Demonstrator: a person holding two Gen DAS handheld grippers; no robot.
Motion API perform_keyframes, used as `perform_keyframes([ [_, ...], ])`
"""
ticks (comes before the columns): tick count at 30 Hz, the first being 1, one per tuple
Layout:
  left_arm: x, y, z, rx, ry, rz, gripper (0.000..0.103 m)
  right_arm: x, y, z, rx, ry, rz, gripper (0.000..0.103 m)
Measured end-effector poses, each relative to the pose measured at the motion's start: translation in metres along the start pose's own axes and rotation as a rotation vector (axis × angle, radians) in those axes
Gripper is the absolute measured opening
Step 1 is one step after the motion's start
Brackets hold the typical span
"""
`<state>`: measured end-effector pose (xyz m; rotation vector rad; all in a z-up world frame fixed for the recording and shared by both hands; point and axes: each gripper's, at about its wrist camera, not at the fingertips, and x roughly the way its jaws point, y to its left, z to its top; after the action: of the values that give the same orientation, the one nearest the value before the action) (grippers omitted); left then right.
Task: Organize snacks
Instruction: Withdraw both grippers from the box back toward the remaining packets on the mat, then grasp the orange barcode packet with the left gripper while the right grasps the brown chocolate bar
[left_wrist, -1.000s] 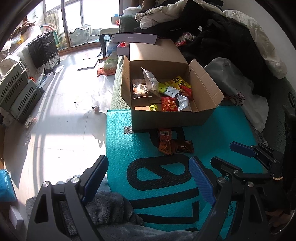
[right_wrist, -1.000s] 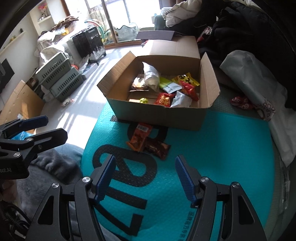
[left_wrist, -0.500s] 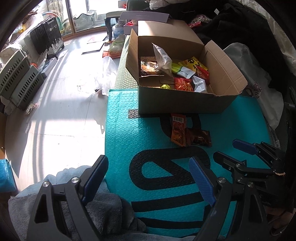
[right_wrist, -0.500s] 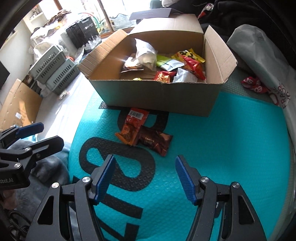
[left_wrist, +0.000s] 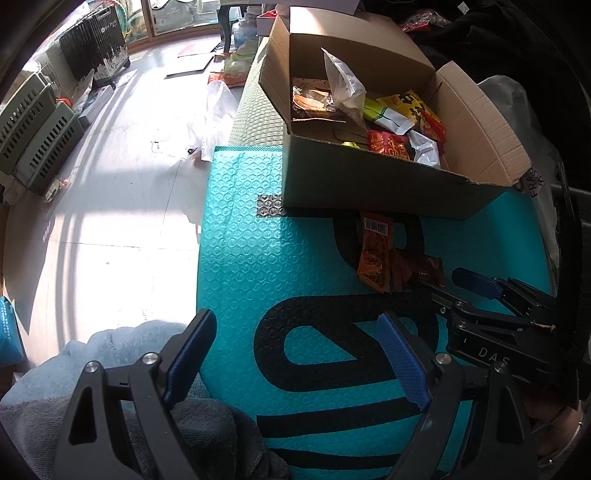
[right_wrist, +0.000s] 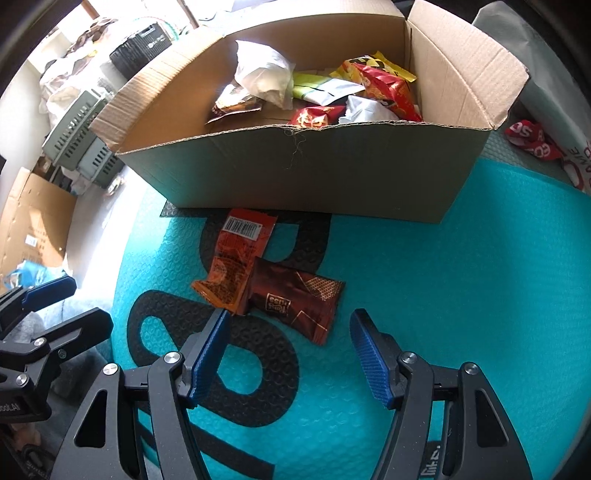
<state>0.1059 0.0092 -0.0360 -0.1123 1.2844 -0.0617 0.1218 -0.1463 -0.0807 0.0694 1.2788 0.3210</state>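
An open cardboard box (right_wrist: 295, 173) (left_wrist: 369, 184) holds several snack packets. Two packets lie on the teal bubble mat (right_wrist: 443, 295) in front of it: an orange one (right_wrist: 232, 266) (left_wrist: 375, 254) and a brown one (right_wrist: 295, 299) (left_wrist: 424, 271), overlapping. My right gripper (right_wrist: 290, 350) is open and empty, just short of the brown packet, its fingers either side of it. It shows in the left wrist view (left_wrist: 458, 286) too. My left gripper (left_wrist: 295, 354) is open and empty over the mat's black lettering, back from the packets.
A grey-blue towel (left_wrist: 110, 354) lies at the mat's near left corner. A white plastic bag (right_wrist: 554, 74) and dark clothes (left_wrist: 517, 44) lie right of the box. Green crates (left_wrist: 33, 129) stand on the bright floor (left_wrist: 110, 221) at the left.
Both grippers have moved forward toward the box. The right gripper has closed in on the two packets on the mat. Both stay open.
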Motion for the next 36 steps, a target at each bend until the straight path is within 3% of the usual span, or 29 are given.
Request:
perform_keyframes([
  [7, 0.008, 0.006, 0.004, -0.037, 0.022, -0.013, 0.089, 0.015, 0.008, 0.011, -0.017, 0.001, -0.016, 0.077],
  [12, 0.01, 0.006, 0.005, -0.035, 0.022, -0.013, 0.089, 0.021, 0.016, 0.011, -0.053, -0.007, -0.083, 0.076],
  [14, 0.01, 0.005, 0.006, -0.031, 0.02, -0.013, 0.089, 0.022, 0.02, 0.008, -0.07, -0.017, -0.136, 0.063],
  [18, 0.011, 0.0, 0.009, -0.015, 0.014, -0.018, 0.089, 0.019, 0.016, 0.006, -0.066, -0.034, -0.139, 0.049],
  [19, 0.011, -0.002, 0.009, -0.009, 0.012, -0.021, 0.089, 0.018, 0.013, 0.006, -0.062, -0.034, -0.147, 0.039],
  [20, 0.011, -0.004, 0.009, -0.003, 0.01, -0.027, 0.089, 0.017, 0.009, 0.006, -0.053, -0.034, -0.136, 0.036],
  [29, 0.029, -0.029, 0.019, 0.019, 0.026, -0.108, 0.089, 0.003, -0.03, 0.008, 0.04, -0.052, -0.056, 0.034],
  [31, 0.035, -0.038, 0.021, 0.043, 0.029, -0.102, 0.081, -0.001, -0.037, 0.006, 0.05, -0.053, -0.059, 0.034],
  [36, 0.054, -0.057, 0.025, 0.091, 0.05, -0.098, 0.075, -0.011, -0.055, 0.0, 0.085, -0.059, -0.07, 0.034],
])
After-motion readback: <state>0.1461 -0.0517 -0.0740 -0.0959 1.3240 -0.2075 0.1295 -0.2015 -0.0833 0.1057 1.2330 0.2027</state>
